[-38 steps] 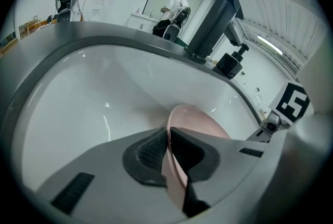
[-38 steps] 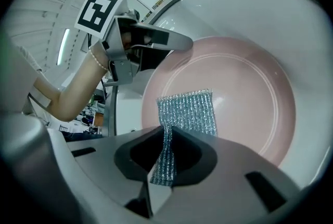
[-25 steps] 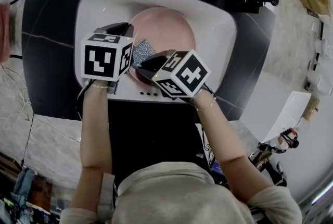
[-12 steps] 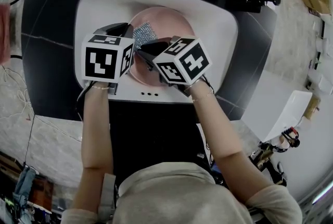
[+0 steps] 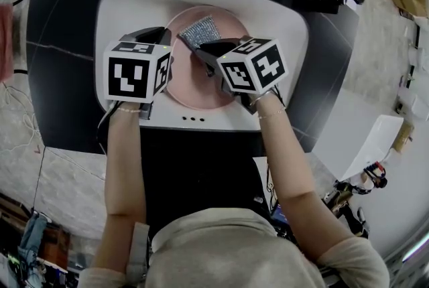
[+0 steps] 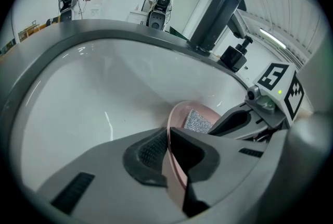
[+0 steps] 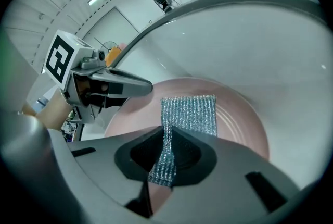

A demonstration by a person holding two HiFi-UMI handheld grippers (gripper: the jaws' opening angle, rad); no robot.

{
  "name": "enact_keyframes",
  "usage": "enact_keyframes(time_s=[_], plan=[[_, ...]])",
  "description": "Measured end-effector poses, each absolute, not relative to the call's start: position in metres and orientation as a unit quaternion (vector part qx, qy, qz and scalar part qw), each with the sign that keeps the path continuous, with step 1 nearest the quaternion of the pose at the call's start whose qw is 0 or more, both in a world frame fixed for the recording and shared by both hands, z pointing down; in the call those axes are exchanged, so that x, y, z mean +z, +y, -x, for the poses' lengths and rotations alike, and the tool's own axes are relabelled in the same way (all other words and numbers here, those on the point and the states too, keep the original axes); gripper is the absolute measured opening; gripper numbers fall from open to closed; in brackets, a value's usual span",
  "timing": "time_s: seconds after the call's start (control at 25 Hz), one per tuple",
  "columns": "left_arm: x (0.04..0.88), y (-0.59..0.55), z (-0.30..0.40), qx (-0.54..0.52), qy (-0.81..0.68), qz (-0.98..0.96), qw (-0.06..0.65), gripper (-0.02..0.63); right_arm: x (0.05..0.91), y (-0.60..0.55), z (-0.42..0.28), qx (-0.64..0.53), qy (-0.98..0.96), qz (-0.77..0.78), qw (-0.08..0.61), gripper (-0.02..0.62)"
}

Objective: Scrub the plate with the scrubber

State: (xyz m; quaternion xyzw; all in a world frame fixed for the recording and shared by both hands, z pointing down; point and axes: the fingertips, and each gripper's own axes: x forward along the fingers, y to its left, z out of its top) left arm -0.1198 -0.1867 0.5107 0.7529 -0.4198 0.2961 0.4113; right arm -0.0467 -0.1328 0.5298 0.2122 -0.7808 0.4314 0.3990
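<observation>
The left tongs (image 6: 167,151) are closed on the left rim of the pink plate (image 5: 194,89), which lies in the white sink (image 5: 285,32). The right tongs (image 7: 166,151) pinch one end of the silver scrubber (image 7: 190,113). Its long side stretches away from them, over the far part of the plate.

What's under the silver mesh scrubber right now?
The round pink plate, lying in the white sink basin. The silver mesh scrubber, pinched by the right gripper, lies against it; the patch beneath is covered from view.
</observation>
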Motion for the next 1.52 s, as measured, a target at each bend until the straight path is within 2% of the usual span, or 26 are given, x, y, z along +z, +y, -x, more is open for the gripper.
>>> enact_keyframes(time_s=[0.68,0.92,1.52], plan=[[0.513,-0.186,0.12,0.305,-0.424,-0.752,0.402,0.035,0.533,-0.104,0.005,0.46,-0.745,-0.239,0.421,0.055],[0.511,-0.188,0.12,0.304,-0.426,-0.752,0.4,0.035,0.528,-0.088,0.013,0.455,-0.745,-0.225,0.432,0.055],[0.513,-0.187,0.119,0.321,-0.41,-0.762,0.386,0.035,0.517,-0.076,0.056,0.466,-0.763,-0.172,0.413,0.055]])
